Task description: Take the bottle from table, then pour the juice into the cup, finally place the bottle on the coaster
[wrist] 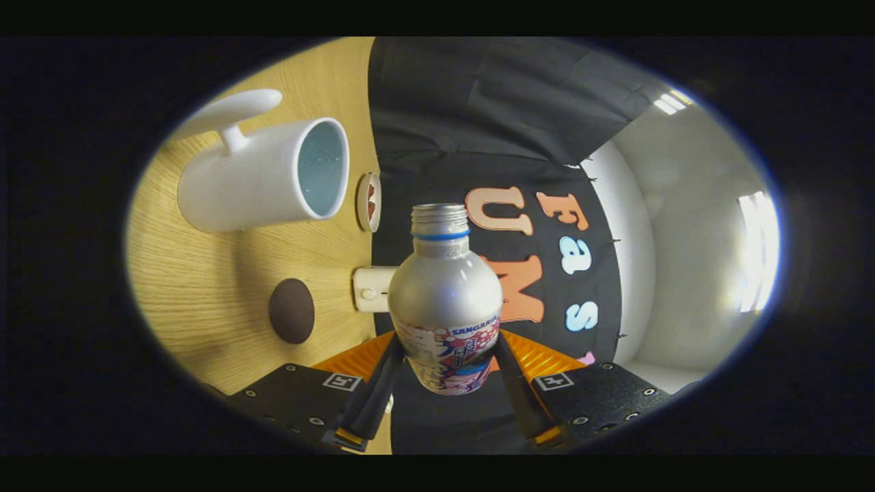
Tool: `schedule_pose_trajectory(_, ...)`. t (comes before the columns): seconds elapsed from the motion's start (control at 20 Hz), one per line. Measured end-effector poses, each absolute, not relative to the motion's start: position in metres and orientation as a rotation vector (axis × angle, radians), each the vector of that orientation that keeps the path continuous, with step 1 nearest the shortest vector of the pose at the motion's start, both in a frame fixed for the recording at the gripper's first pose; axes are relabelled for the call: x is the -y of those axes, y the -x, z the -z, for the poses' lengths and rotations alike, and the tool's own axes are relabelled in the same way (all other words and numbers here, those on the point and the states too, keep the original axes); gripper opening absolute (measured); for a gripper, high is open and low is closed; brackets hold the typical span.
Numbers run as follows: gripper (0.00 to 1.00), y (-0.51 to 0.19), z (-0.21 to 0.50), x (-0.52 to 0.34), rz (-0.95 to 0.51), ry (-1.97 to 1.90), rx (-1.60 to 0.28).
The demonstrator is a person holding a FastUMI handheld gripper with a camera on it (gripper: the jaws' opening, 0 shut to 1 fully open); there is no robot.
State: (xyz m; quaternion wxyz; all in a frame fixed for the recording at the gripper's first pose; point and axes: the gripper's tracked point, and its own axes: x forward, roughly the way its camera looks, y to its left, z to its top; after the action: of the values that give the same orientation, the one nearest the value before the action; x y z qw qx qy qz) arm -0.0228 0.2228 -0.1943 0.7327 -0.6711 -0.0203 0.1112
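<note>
Careful: your hand-held gripper (448, 372) is clamped on the uncapped bottle (445, 301), both fingers pressing its labelled base, rolled sideways toward the cup (263, 174). The mouth sits short of the rim, so tipping further risks juice on the bench (205, 287).

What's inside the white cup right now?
The white cup shows a pale interior wall with no juice visible; its bottom is out of sight. The gripper jaws clamp the bottle, uncapped.
</note>
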Motion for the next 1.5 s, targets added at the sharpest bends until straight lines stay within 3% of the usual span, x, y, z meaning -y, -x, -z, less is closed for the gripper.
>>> schedule_pose_trajectory(1.5,0.76,-0.001,0.164,-0.234,-0.273,1.651,0.185)
